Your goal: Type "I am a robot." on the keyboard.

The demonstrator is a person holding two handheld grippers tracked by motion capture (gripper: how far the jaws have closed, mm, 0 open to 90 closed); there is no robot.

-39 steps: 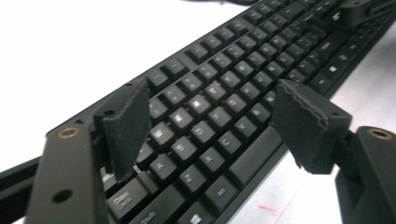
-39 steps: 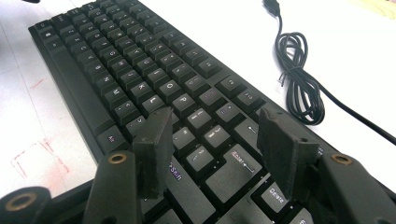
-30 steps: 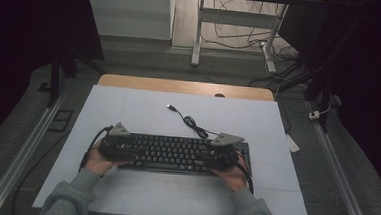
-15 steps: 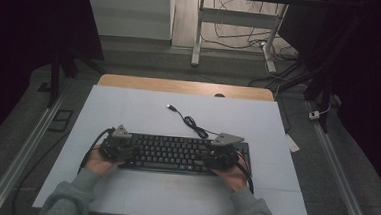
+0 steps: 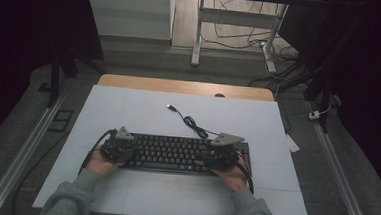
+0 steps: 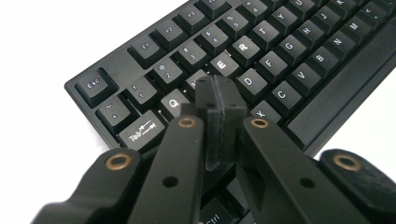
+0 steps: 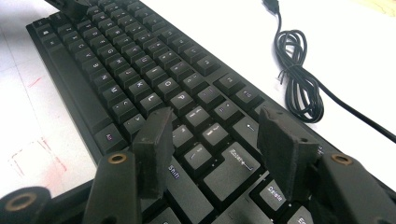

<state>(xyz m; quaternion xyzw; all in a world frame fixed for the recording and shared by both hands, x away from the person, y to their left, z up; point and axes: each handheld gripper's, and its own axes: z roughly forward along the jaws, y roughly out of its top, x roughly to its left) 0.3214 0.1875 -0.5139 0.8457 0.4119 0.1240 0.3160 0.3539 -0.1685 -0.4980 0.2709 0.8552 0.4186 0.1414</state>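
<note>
A black keyboard lies on the white table top, near the front edge. My left gripper is at the keyboard's left end, held in a hand. In the left gripper view the left gripper is shut, pads pressed flat together with nothing between them, just above the letter keys near Q and E. My right gripper is at the keyboard's right end. In the right gripper view the right gripper stands open over the keys around Shift and Enter, gripping nothing.
The keyboard's black cable lies coiled on the table behind it, ending in a loose USB plug; the coil lies close to the right gripper. A wooden strip borders the table's far edge. Metal rails run along both sides.
</note>
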